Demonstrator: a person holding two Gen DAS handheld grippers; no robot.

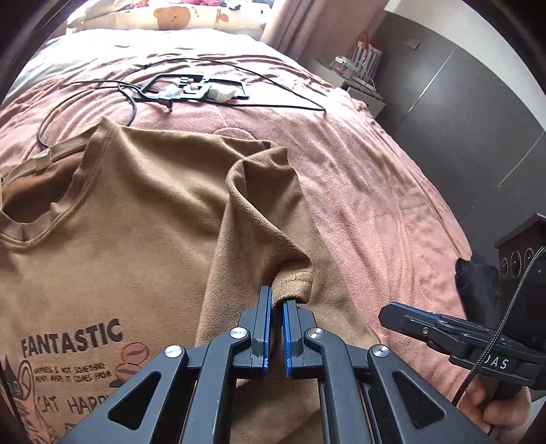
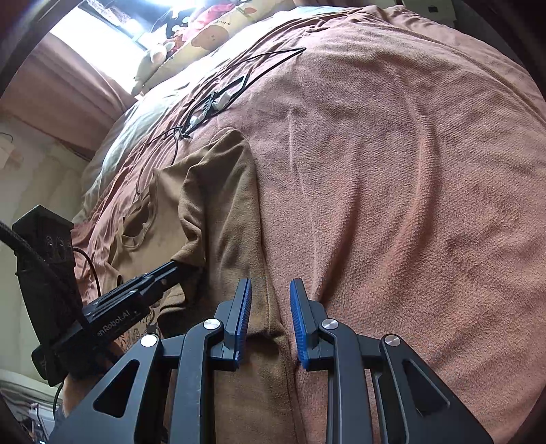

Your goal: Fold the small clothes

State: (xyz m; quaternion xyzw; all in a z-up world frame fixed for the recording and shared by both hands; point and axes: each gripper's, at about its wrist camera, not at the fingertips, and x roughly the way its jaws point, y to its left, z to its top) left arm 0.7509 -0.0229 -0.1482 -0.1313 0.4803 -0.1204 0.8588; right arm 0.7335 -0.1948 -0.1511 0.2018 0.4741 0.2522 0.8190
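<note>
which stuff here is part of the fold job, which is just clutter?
In the job:
brown T-shirt
sleeve hem, pinched by the left gripper
right gripper, open over the shirt's edge

Lying about:
black cable
black frame-like gadget
bear-print pillow
striped bag
pink blanket

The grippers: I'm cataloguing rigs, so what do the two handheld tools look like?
Both are black linkage frames with silver pivot bolts and blue finger pads. The left gripper has smooth-looking pads; the right gripper shows ribbed ones. Seen from the other camera, each carries white lettering on its body, a black braided cable and a black box on top. No sleeve is visible.
</note>
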